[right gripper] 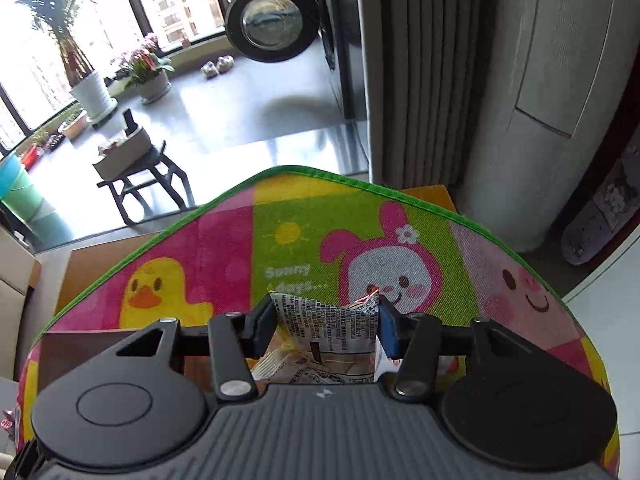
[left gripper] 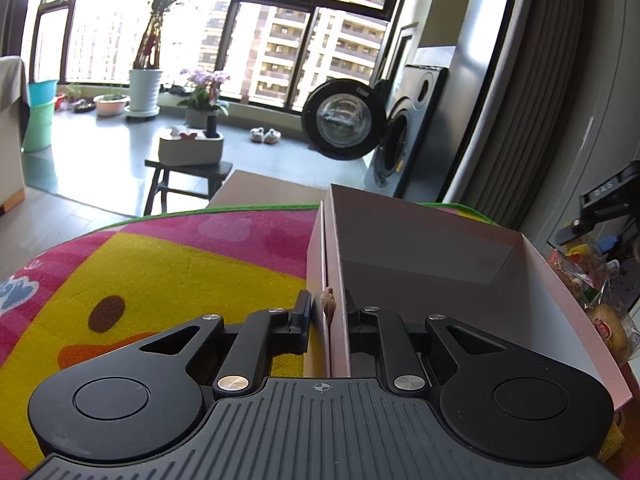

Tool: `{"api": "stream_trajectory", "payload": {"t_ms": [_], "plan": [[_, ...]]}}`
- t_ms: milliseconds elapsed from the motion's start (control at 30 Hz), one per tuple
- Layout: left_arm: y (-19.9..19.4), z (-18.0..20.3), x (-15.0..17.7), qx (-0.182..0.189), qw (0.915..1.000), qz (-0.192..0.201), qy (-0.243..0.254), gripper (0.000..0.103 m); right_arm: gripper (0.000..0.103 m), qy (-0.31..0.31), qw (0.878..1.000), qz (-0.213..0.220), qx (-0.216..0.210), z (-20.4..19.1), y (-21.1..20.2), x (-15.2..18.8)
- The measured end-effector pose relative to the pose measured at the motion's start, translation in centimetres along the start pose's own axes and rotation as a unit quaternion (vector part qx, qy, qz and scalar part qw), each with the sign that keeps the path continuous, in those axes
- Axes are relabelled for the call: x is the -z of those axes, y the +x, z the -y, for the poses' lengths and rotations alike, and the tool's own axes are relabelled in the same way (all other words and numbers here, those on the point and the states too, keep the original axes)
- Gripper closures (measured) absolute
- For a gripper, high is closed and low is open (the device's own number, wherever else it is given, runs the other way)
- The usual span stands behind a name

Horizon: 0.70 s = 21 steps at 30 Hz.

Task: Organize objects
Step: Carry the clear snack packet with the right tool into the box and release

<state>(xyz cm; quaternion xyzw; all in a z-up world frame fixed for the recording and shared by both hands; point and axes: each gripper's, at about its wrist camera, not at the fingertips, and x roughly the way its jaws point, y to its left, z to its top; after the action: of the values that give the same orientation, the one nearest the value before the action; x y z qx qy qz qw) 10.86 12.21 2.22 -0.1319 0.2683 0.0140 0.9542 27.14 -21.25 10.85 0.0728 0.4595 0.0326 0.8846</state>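
A pink cardboard box [left gripper: 440, 264] stands open on the cartoon mat [left gripper: 168, 264]. My left gripper [left gripper: 328, 312] is shut on the box's left wall, one finger outside and one inside. In the right wrist view my right gripper [right gripper: 326, 316] is shut on a printed snack packet [right gripper: 328, 320], held above the mat [right gripper: 304, 240]. The packet's lower part hangs under the gripper body. A dark brown corner of the box [right gripper: 80, 348] shows at the lower left of that view.
Several wrapped snacks [left gripper: 600, 304] lie to the right of the box. Beyond the mat's green edge are a dark stool [left gripper: 184, 184] with a white tray, potted plants [left gripper: 144, 80], a washing machine with its door open [left gripper: 344, 120], and grey curtains [right gripper: 424, 72].
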Motion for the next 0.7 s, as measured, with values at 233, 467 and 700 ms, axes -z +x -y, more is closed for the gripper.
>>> {"api": "stream_trajectory", "payload": {"t_ms": [233,467,700], "plan": [[0.0,0.0,0.0,0.000,1.0000,0.000,0.001,0.087,0.052,-0.077,0.995,-0.014,-0.054,-1.3,-7.8,9.1],[0.0,0.0,0.0,0.000,1.0000,0.000,0.000,0.087,0.043,-0.146,0.983,-0.094,-0.052,-2.2,-7.3,18.1],[0.0,-0.1,0.0,0.000,1.0000,0.000,0.001,0.087,0.033,-0.263,0.964,-0.026,-0.022,-6.5,-7.7,20.6]]}}
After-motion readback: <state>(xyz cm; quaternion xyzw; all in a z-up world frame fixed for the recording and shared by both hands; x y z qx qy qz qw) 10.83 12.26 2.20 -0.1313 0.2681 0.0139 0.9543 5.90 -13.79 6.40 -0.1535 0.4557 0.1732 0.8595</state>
